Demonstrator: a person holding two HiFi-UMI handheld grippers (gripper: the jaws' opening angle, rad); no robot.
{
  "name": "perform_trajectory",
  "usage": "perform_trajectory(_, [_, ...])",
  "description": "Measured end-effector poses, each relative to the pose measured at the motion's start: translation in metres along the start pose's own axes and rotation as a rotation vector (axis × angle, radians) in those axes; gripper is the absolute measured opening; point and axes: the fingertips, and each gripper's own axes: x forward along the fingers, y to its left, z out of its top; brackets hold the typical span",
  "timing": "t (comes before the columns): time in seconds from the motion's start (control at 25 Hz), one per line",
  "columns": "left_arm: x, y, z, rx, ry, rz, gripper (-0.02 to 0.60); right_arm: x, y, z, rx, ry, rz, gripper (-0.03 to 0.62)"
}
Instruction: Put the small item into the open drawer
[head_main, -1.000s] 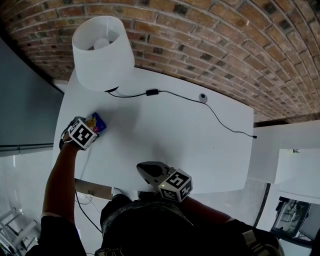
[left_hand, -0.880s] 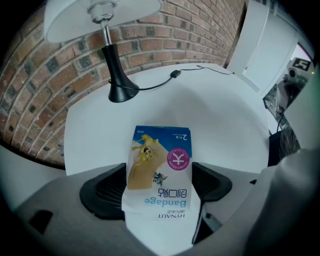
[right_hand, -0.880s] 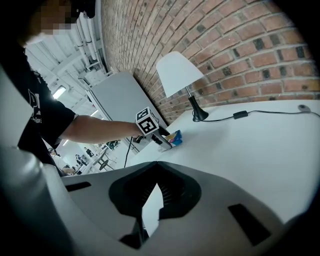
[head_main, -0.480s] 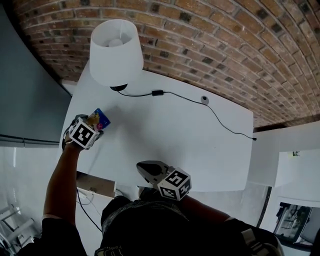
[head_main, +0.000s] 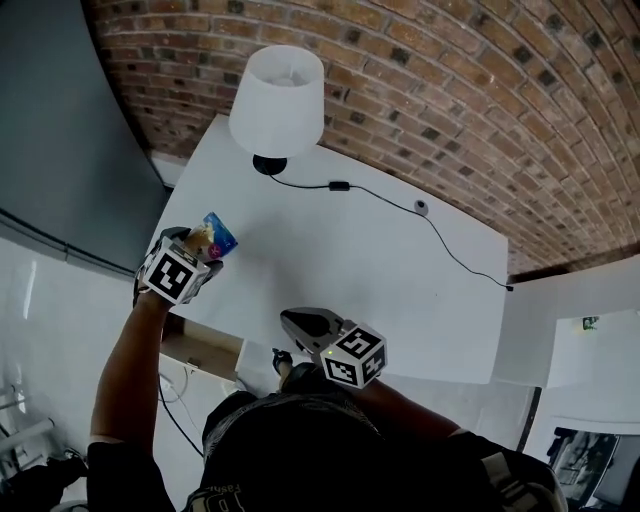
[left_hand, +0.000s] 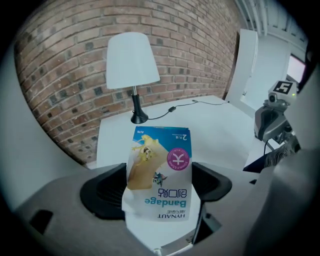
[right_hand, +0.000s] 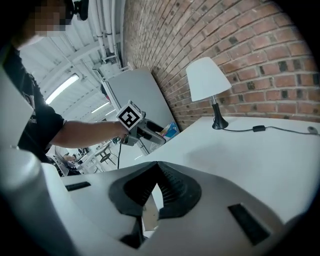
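Nearest me, the right tongs (head_main: 301, 324) are pressed together with nothing in them, hovering at the desk's (head_main: 400, 290) front edge. Just left of them, below that edge, sits what I take to be the open drawer (head_main: 203, 351), a brownish box tucked under the desk top.

My worry is the drop. The left tongs (left_hand: 159, 186) grip the packet (left_hand: 160, 175) by one end only, so most of it stands free beyond the jaws. It is flat and looks light. A quick swing down could make it pivot or slide in the grip. The drawer also lies partly beneath the desk top, so if I let go too high or too far out, the packet could catch the edge or flutter past to the floor. I would get it low over the opening before releasing.

The packet itself is a thin paper sachet, white at the gripped end and blue at the free end. It carries a yellow cartoon figure, a pink round mark and the word "Bandage", upside down in the left gripper view. It hangs in the air above the desk's left edge.

Farther back stand a lamp (head_main: 280, 100) and its cable (head_main: 385, 200), well clear of the route.
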Motion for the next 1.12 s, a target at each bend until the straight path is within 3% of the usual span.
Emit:
perform_trajectory(0.44, [-0.074,-0.025,-0.064,-0.138,-0.182,0.040,0.396,0.021,0.048,0.002,-0.051,-0.015,0.003,0.005])
perform_trajectory(0.6, [-0.091,-0.034,-0.101,-0.170,-0.202,0.044,0.396,0.033,0.075,-0.005,-0.068,-0.007,0.027,0.005])
perform_trajectory(0.84, [-0.107,-0.044,-0.152,-0.281,-0.237,0.052,0.396,0.051,0.108,-0.016,-0.096,0.016,0.041,0.005])
perform_trajectory(1.12, [-0.097,-0.061,-0.216,-0.379,-0.250,0.092,0.397,0.066,0.133,-0.029,-0.090,0.031,0.046,0.005])
